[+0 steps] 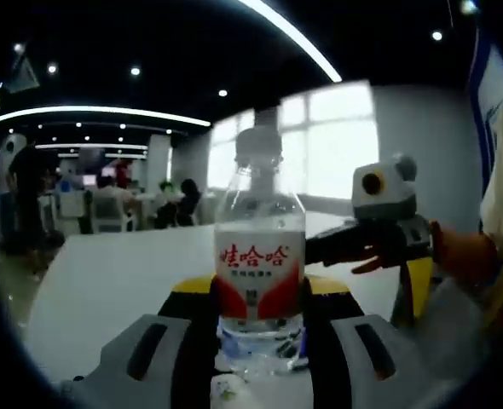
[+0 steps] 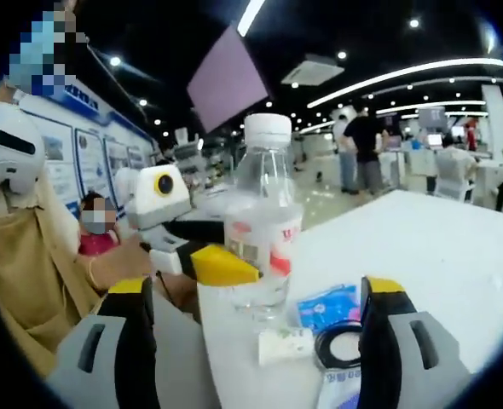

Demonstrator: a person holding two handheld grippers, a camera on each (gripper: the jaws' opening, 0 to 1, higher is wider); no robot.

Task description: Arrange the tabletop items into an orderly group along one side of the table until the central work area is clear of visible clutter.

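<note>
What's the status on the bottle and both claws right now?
Left claw shut on water bottle, bottle upright on white table. Right claw open, short of it. Blue packet, tape roll and small white item lie nearby.

People (image 1: 179, 203) sit at far tables beneath bright windows (image 1: 332, 136). Two standing figures (image 2: 358, 149) occupy an aisle under ceiling light strips (image 2: 405, 75). Posters (image 2: 89, 153) line the wall.

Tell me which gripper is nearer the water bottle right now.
Left. The left gripper has its jaws around the water bottle; the right gripper is open, short of it.
</note>
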